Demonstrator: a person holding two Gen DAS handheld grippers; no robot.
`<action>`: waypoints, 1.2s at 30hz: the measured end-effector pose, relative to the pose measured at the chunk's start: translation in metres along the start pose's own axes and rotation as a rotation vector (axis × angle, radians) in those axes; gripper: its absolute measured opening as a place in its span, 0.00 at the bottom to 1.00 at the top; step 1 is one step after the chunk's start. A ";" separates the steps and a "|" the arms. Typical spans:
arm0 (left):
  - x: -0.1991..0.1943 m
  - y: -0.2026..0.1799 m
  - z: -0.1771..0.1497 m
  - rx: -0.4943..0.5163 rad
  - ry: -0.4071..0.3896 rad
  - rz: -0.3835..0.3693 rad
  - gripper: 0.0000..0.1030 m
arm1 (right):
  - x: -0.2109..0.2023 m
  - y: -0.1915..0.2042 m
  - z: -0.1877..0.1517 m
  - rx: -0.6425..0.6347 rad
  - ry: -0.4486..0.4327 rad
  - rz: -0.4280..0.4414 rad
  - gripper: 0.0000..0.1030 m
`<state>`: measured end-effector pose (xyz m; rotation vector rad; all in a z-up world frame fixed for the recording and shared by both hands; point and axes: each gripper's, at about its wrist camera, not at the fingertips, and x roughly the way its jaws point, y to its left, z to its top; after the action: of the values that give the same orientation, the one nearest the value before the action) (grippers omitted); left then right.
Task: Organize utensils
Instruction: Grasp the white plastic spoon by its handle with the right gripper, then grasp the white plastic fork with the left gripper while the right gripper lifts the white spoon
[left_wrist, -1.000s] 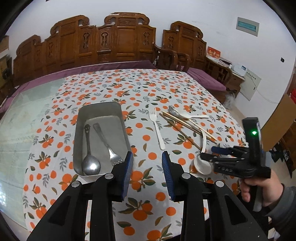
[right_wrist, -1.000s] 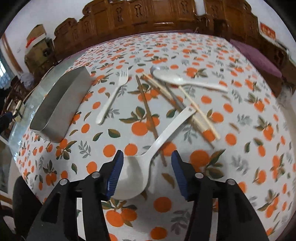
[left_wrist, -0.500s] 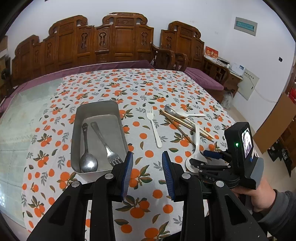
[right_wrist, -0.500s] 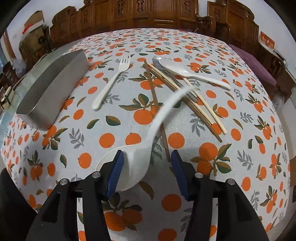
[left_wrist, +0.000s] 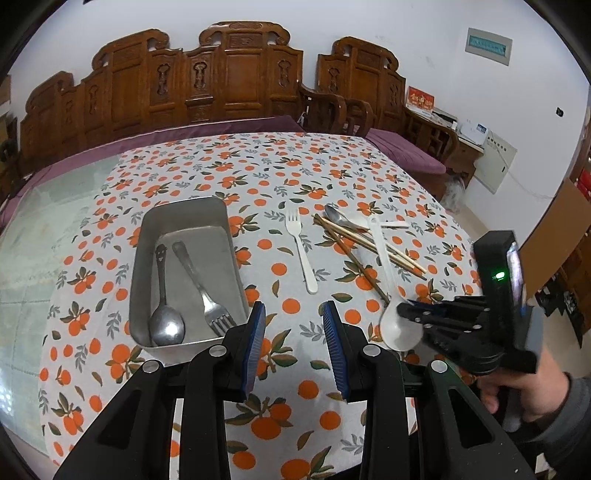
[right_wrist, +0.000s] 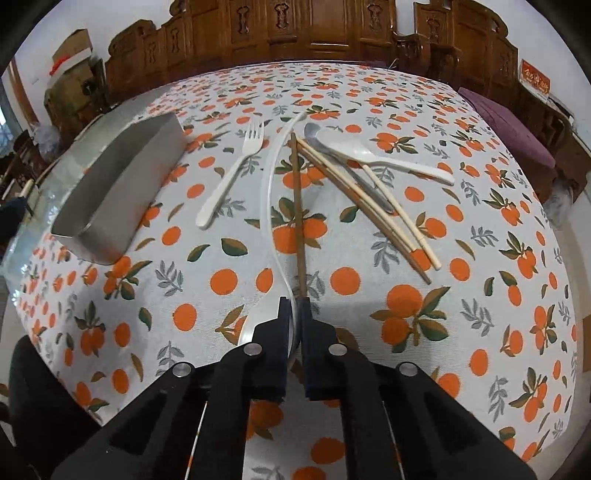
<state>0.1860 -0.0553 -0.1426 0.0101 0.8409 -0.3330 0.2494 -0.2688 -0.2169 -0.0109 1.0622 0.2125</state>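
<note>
Now that the white ladle (right_wrist: 269, 206) on the surface (right_wrist: 424, 258) is pinched at its bowl by the right claw (right_wrist: 293, 314), while the left claw (left_wrist: 294, 343) is spread and empty, it must be lifted into the metal tray (left_wrist: 142, 266).

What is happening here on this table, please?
A person is sorting cutlery with a handheld gripper in each hand. The right gripper is shut on the bowl end of a white plastic spoon, whose long handle points away across the orange-print tablecloth. The left gripper is open and holds nothing. A metal tray already contains a metal spoon and a metal fork. A white fork, chopsticks and more spoons lie loose on the cloth.
</note>
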 end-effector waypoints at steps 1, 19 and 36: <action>0.004 -0.002 0.001 0.003 0.005 0.001 0.30 | -0.004 -0.005 0.001 0.003 -0.001 0.017 0.06; 0.129 -0.033 0.053 0.022 0.140 0.085 0.40 | -0.028 -0.082 0.009 0.097 -0.045 0.040 0.07; 0.211 -0.031 0.067 -0.001 0.266 0.170 0.15 | -0.026 -0.083 0.008 0.113 -0.042 0.087 0.07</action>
<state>0.3565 -0.1542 -0.2481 0.1265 1.0959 -0.1722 0.2593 -0.3536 -0.1985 0.1413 1.0322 0.2295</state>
